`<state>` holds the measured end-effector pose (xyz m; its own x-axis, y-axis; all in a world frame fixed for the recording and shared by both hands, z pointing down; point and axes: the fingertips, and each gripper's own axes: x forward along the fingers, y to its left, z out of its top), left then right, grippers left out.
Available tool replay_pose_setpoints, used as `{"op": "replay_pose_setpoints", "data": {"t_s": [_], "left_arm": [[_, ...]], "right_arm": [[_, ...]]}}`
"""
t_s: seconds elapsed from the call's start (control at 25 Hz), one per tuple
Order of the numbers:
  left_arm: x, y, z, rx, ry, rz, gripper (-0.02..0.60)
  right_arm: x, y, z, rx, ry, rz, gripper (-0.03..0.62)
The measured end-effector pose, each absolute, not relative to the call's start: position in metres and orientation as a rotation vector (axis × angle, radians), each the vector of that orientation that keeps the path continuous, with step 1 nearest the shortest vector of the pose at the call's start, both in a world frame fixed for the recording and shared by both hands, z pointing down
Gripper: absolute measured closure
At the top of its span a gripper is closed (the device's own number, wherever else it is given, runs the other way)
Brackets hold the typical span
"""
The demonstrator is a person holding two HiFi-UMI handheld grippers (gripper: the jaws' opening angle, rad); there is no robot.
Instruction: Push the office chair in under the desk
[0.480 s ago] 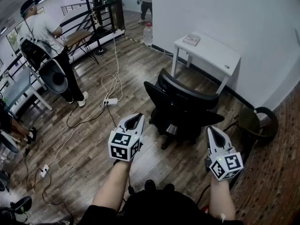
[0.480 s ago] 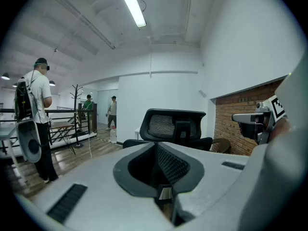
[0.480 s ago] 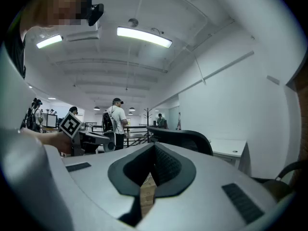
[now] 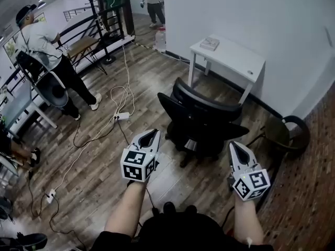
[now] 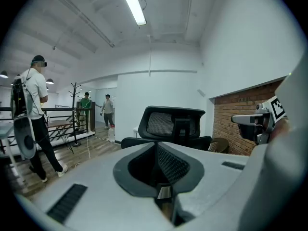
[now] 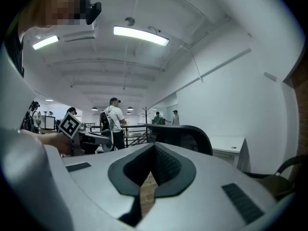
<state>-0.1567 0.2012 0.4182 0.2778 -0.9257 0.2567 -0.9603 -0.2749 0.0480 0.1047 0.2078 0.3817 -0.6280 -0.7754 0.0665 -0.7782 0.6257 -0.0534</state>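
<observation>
The black office chair [image 4: 201, 122] stands on the wooden floor with its back towards me, apart from the white desk [image 4: 230, 59] by the wall behind it. My left gripper [image 4: 149, 135] hovers just left of the chair, its jaws shut and empty. My right gripper [image 4: 235, 146] is held at the chair's near right side, also shut on nothing. The left gripper view looks over the shut jaws of the left gripper [image 5: 156, 148] at the mesh chair back [image 5: 173, 124]. Past the right gripper [image 6: 154, 148], its own view shows the chair back [image 6: 185, 136] and the desk [image 6: 231, 146].
A small box [image 4: 210, 43] lies on the desk. A round dark chair [image 4: 288, 132] sits by the brick wall at right. Cables and a power strip [image 4: 123, 116] cross the floor at left. A person [image 4: 47, 46] stands by a railing; two more are far back.
The view has shifted slightly; the people at the back and the person at left have moved a little. Both grippers and the chair stay about where they were.
</observation>
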Motion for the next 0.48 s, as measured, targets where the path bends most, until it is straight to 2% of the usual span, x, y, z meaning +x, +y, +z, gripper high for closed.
{"op": "replay_pose_setpoints", "data": {"t_s": [0.48], "left_arm": [[-0.160, 0.206, 0.434, 2.377, -1.680, 0.257, 0.557]], "right_arm": [[0.104, 0.216, 0.404, 1.435, -2.739, 0.269, 0.589]]}}
